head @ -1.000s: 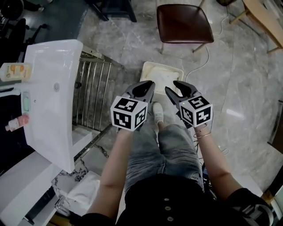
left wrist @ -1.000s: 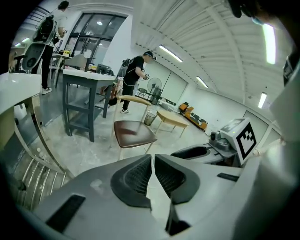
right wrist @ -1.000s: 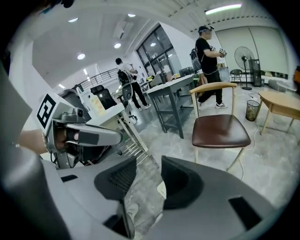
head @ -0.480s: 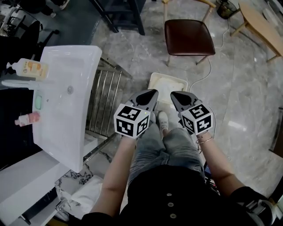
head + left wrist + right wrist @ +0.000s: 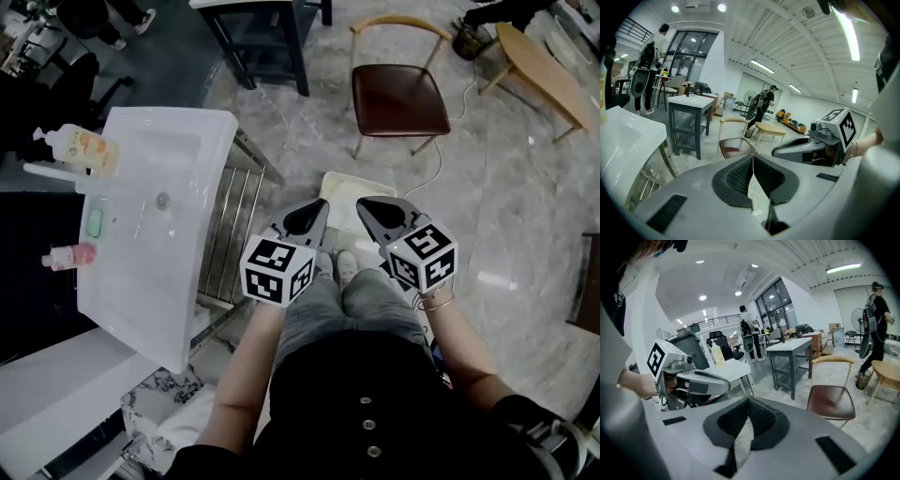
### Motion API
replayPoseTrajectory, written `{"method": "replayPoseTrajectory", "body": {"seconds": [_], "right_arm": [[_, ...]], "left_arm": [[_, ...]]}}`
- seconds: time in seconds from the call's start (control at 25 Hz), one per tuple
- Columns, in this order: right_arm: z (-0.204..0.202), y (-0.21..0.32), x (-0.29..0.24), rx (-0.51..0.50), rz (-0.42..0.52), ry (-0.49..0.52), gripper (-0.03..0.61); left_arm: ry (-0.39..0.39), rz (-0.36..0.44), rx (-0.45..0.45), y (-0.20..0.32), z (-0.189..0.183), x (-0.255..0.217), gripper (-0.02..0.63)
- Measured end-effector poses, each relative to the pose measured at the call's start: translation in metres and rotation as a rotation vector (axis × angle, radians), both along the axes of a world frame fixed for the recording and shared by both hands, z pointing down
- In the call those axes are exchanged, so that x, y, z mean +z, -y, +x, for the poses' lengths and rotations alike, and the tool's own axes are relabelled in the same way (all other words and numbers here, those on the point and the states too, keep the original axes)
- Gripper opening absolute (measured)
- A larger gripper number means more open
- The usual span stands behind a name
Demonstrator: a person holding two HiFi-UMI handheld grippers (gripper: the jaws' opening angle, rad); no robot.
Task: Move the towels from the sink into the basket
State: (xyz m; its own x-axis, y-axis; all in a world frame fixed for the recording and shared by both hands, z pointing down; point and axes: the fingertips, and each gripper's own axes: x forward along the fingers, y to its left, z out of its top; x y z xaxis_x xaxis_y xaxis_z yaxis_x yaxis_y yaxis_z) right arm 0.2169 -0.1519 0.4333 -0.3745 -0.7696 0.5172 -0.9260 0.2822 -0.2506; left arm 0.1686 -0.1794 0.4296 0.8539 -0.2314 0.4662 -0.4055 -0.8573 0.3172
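Big open workshop room with a grey marble floor (image 5: 525, 234). At far left sits the white ceramic sink (image 5: 150, 234) on a steel rack (image 5: 230, 225), with an orange-labelled bottle (image 5: 89, 148) on its edge. The basin looks bare and I can't spot any towels in it, so my guess is the moving part is basically finished. The left gripper (image 5: 314, 211) has its jaws pressed together on nothing, and the right gripper (image 5: 370, 208) is the same: pinched closed and empty. Both hover side by side above the cream rectangular basket (image 5: 342, 187) on the floor. Its inside looks pale, but I can't tell if that's towels. A brown-seated wooden chair (image 5: 401, 97) stands beyond it.
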Motion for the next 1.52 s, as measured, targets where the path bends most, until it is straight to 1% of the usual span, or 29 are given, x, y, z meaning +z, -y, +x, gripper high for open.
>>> {"method": "replayPoseTrajectory", "body": {"seconds": [0.12, 0.24, 0.52, 0.64, 0.72, 0.88, 1.12, 1.28, 1.52], "right_arm": [[-0.010, 0.004, -0.015, -0.028, 0.020, 0.001, 0.002], [-0.016, 0.009, -0.030, -0.031, 0.046, -0.005, 0.002], [-0.031, 0.009, -0.048, -0.108, 0.055, -0.010, 0.002], [-0.033, 0.008, -0.056, -0.107, 0.073, -0.021, 0.002], [-0.033, 0.007, -0.061, -0.093, 0.087, -0.020, 0.002], [-0.030, 0.009, -0.067, -0.078, 0.109, -0.023, 0.002], [-0.032, 0.010, -0.073, -0.085, 0.135, -0.035, 0.002], [-0.035, 0.005, -0.070, -0.108, 0.128, -0.051, 0.002], [-0.036, -0.001, -0.059, -0.116, 0.102, -0.031, 0.002]], "left_arm": [[0.001, 0.005, 0.069, -0.005, 0.000, -0.011, 0.017], [-0.003, 0.032, 0.096, -0.005, 0.000, -0.023, 0.017], [-0.066, 0.038, 0.095, -0.002, -0.004, -0.041, 0.017], [-0.053, 0.048, 0.086, -0.002, -0.007, -0.042, 0.017], [-0.046, 0.040, 0.085, -0.004, -0.007, -0.040, 0.017], [-0.046, 0.048, 0.103, -0.008, -0.004, -0.041, 0.017], [-0.055, 0.066, 0.080, -0.008, -0.004, -0.045, 0.017], [-0.037, 0.073, 0.083, -0.009, -0.007, -0.041, 0.017], [-0.027, 0.064, 0.123, -0.023, -0.002, -0.035, 0.017]]}}
